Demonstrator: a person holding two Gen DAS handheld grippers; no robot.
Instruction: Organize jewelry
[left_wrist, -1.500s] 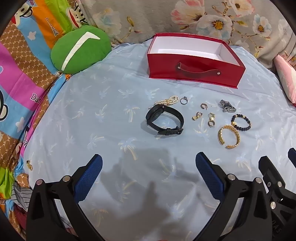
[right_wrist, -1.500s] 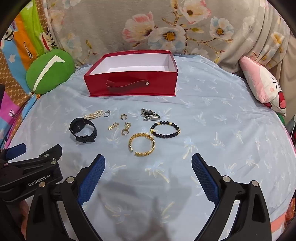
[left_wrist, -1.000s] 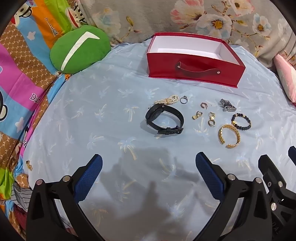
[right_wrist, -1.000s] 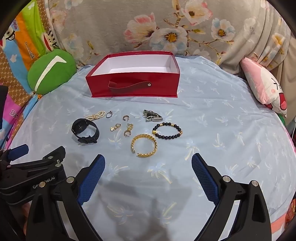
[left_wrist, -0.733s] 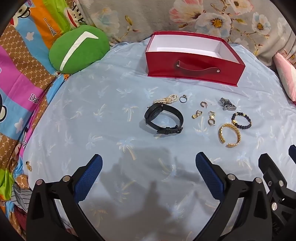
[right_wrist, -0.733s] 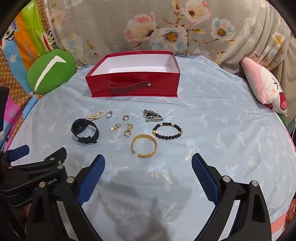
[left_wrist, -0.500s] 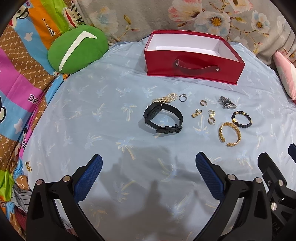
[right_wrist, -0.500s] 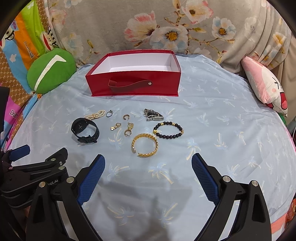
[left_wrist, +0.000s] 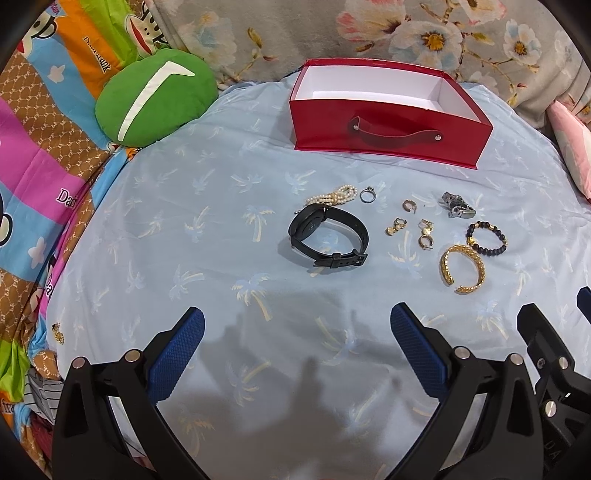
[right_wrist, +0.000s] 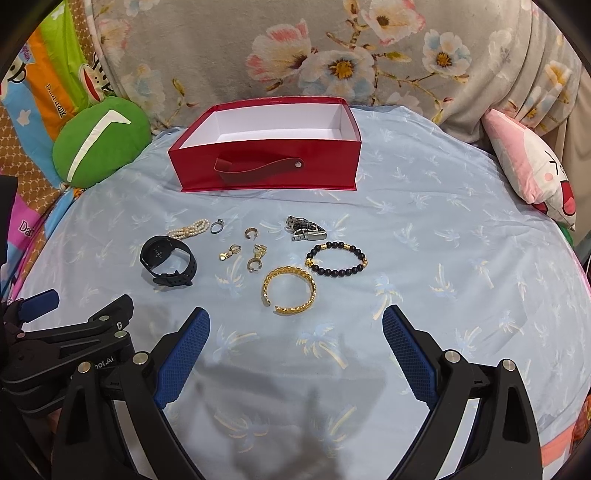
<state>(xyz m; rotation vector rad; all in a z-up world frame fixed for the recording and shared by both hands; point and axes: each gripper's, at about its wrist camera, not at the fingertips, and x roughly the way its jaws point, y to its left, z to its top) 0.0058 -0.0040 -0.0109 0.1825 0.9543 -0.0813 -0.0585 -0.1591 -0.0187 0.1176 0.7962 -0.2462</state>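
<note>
Jewelry lies in a loose row on the pale blue sheet. A black watch (left_wrist: 327, 240) (right_wrist: 168, 261) is at the left, with a pearl bracelet (left_wrist: 332, 195) and a silver ring (left_wrist: 367, 194) behind it. Small gold earrings (right_wrist: 255, 254), a silver clasp piece (right_wrist: 304, 228), a black bead bracelet (right_wrist: 336, 259) and a gold cuff (right_wrist: 289, 290) follow to the right. Behind them stands a red box (left_wrist: 388, 140) (right_wrist: 266, 171), white inside with nothing in it. My left gripper (left_wrist: 295, 350) and right gripper (right_wrist: 295, 349) hover open, short of the jewelry, holding nothing.
A green round cushion (left_wrist: 155, 98) rests at the back left and a pink plush pillow (right_wrist: 528, 168) at the right. A floral blanket (right_wrist: 332, 48) lines the back. Colourful bedding (left_wrist: 33, 166) borders the left edge of the sheet.
Both grippers have drifted slightly; the jewelry and box sit a little lower in the right wrist view. Nothing has been touched or taken hold of.
</note>
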